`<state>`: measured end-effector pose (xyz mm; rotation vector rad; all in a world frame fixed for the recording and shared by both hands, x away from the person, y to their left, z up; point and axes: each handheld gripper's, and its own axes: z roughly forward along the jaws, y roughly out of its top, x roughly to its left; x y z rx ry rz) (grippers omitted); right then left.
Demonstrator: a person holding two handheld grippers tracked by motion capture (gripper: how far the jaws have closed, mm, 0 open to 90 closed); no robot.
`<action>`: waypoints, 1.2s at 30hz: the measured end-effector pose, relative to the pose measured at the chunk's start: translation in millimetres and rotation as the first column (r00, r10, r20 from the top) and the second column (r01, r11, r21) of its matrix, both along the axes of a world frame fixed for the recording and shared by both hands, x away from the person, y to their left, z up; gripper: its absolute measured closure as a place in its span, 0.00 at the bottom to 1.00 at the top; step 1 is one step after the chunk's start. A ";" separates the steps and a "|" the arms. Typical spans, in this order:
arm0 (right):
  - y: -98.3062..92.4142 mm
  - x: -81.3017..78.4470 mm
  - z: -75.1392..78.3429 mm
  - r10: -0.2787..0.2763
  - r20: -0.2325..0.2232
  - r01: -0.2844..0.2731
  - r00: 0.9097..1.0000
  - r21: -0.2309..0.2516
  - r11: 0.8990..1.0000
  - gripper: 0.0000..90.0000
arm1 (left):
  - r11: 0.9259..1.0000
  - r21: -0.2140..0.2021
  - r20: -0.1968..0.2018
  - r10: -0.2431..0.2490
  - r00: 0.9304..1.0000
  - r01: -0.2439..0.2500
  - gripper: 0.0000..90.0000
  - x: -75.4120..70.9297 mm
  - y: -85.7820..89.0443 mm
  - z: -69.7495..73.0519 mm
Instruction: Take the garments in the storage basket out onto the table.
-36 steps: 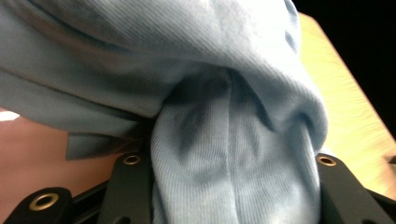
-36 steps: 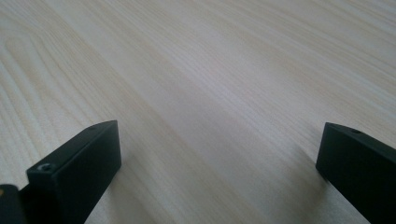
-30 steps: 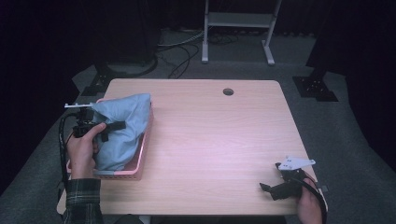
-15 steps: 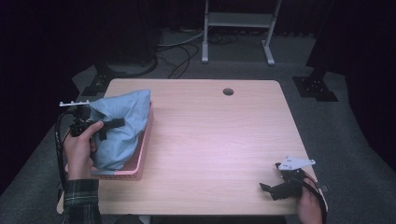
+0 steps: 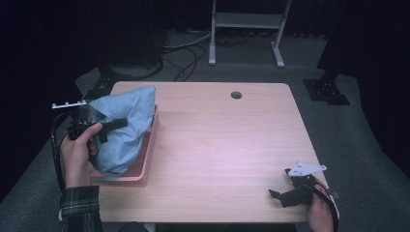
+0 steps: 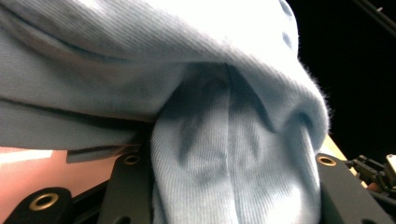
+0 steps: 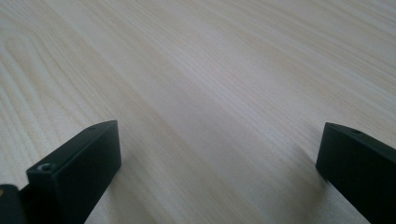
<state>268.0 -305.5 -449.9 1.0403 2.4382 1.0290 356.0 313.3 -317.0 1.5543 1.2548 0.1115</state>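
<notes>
Pale wood table: the left gripper pinches the blue cloth, lifting it from the pink tray. Right gripper rests spread, apart. Next, I judge, raise the cloth clear of the tray's rim.

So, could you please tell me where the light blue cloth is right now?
In the high view the light blue cloth sits bunched in the pink tray at the table's left edge, gripped by the left claw.

No readable text, label or number anywhere (cloth and tray included)
</notes>
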 end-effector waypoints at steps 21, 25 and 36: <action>0.0 0.0 0.0 0.000 0.000 0.000 1.000 0.001 1.000 0.00 | 0.996 -0.077 0.060 -0.033 0.998 0.038 0.59 -7.2 0.6 13.0; 0.0 0.0 0.0 0.000 0.000 0.000 1.000 0.000 1.000 0.00 | 0.994 -0.094 0.065 -0.043 0.997 0.049 0.59 -8.4 -0.4 15.2; 0.0 0.0 0.0 0.000 0.000 0.000 1.000 0.000 1.000 0.00 | 0.989 -0.109 0.091 -0.092 0.992 0.101 0.59 -9.0 -9.3 21.2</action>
